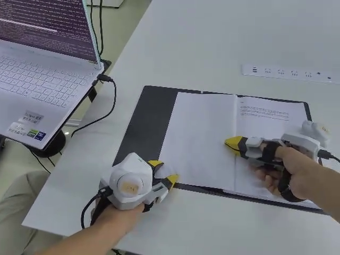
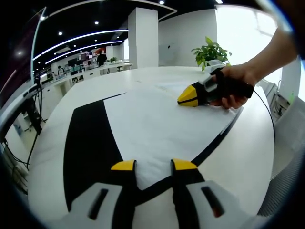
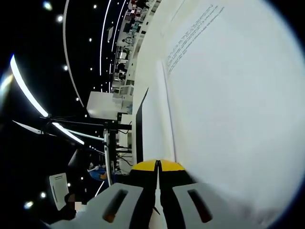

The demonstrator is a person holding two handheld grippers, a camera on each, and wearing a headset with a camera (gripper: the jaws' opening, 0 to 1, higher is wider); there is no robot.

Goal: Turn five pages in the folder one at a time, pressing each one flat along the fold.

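We see one black folder (image 1: 146, 122) lying open on the smooth white desk (image 1: 191, 42), from the centre to the right of the frame in the head view. Its left page (image 1: 202, 138) is blank white paper. Its right page (image 1: 265, 114) carries a few lines of print near the top, too small for us to read.

The right hand-held gripper (image 1: 234, 143) rests at the fold between the two pages, with its two yellow-tipped jaws pressed together. The left hand-held gripper (image 1: 163, 174) has a white faceted body and black jaws with yellow tips. It sits at the lower left of the frame, by the left page's lower corner. In the left gripper view its jaws stand spread over the folder's near edge, and we cannot tell whether they touch the paper.

At the upper left stands one white laptop (image 1: 37, 79), its screen full of text lines we cannot read, with small illegible stickers (image 1: 32, 125) on the palm rest. One black cable (image 1: 109, 101) plugs into its side. One long white power strip (image 1: 289, 73) lies at the upper right.
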